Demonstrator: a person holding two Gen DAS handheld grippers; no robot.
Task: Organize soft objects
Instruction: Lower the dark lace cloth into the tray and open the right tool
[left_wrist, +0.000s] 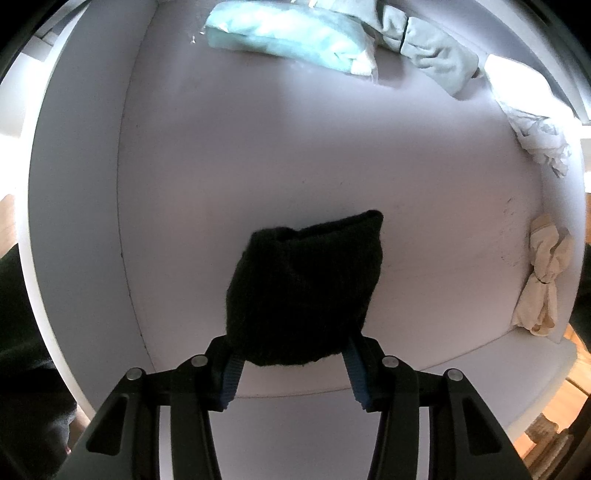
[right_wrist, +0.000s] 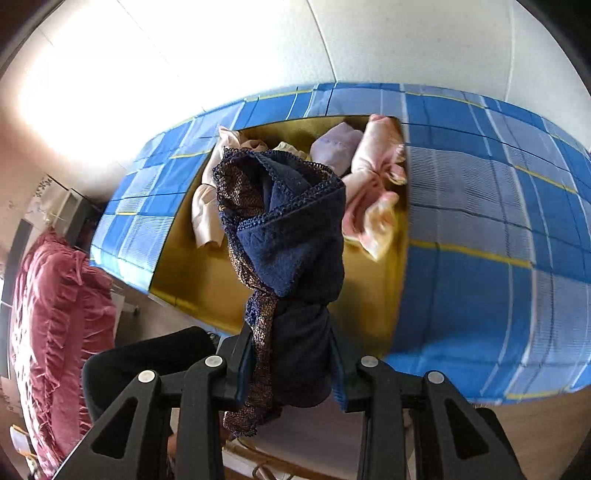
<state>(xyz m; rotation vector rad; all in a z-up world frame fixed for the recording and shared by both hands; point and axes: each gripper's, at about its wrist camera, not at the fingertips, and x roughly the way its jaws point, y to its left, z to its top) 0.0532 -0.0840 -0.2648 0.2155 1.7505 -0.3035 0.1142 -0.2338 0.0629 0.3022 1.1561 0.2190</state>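
In the left wrist view a black knitted bundle (left_wrist: 303, 291) sits between the blue pads (left_wrist: 231, 380) of my left gripper (left_wrist: 291, 345), which is shut on its lower end. It hangs just over the white drawer floor (left_wrist: 258, 147). In the right wrist view my right gripper (right_wrist: 291, 354) is shut on a knotted navy garment with lace trim (right_wrist: 291, 236). It holds the garment up above a yellow surface (right_wrist: 192, 280) set in a blue plaid cover (right_wrist: 480, 229). The fingertips of both grippers are hidden by the fabric.
In the drawer, a teal folded cloth (left_wrist: 288, 37) and grey-green cloth (left_wrist: 432, 55) lie at the back, with a white patterned cloth (left_wrist: 535, 129) and cream knotted bundle (left_wrist: 543, 280) along the right wall. On the yellow surface lie pink (right_wrist: 373, 184), lilac (right_wrist: 336, 146) and peach (right_wrist: 205, 210) bundles. Red ruffled fabric (right_wrist: 55, 314) lies far left.
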